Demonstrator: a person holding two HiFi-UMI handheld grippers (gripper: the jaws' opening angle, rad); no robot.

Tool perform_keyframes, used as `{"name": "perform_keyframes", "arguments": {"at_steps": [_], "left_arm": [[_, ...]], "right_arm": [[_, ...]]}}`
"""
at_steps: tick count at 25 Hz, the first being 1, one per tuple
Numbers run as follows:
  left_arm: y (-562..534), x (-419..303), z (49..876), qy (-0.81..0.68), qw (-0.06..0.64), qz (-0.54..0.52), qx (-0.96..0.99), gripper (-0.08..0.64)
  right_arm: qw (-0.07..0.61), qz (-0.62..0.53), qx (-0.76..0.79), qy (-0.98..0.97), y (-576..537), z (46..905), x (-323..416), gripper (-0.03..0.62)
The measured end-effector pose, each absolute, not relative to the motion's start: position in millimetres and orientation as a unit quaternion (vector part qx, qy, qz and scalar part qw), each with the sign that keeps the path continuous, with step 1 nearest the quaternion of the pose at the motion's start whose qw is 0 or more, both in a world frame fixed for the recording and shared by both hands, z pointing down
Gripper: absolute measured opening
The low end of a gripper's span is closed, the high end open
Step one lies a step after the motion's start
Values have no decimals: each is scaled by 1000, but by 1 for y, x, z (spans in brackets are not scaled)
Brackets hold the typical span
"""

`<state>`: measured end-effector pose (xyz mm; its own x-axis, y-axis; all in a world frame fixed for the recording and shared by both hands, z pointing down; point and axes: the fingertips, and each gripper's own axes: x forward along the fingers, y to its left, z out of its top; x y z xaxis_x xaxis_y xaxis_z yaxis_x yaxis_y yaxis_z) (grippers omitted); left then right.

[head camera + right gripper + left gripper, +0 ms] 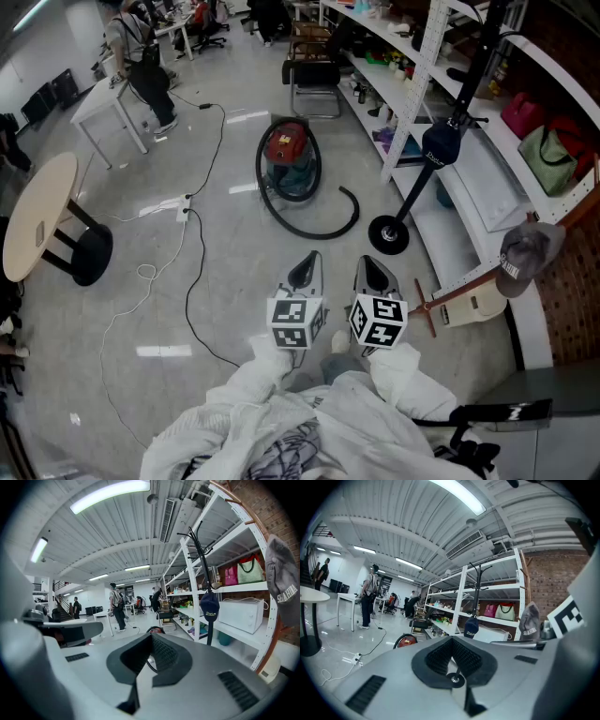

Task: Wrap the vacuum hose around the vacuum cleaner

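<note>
2 clenched, empty grippers held well short of the vacuum cleaner on the floor.

The left gripper (306,269) and right gripper (375,273) sit side by side on the near side of the vacuum cleaner (289,155), well apart from it. Each has its jaws pressed together with nothing between them, and both point toward it. The vacuum cleaner stands upright on the pale floor, red on top. Its black hose (314,231) runs down the vacuum cleaner's left flank and sweeps across the floor on its near side. The hose's free end curls up to the vacuum cleaner's right, apart from the body. A coat stand (388,233) with a navy cap (439,145) stands right of the vacuum cleaner, by white shelving (487,192). A black cable (192,281) trails over the floor to its left, and a chair (314,80) stands beyond it.
</note>
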<state>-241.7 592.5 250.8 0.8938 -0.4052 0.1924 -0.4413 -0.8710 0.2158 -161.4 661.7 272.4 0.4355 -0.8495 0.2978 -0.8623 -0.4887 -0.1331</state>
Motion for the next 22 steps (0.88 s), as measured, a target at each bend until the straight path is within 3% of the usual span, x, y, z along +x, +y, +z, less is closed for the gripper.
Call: {"name": "perform_keyframes", "arguments": {"at_steps": [22], "left_arm": [[453, -18, 293, -265, 133, 104, 949, -2]], "right_arm": [[62, 204, 827, -521, 533, 331, 92, 14]]}}
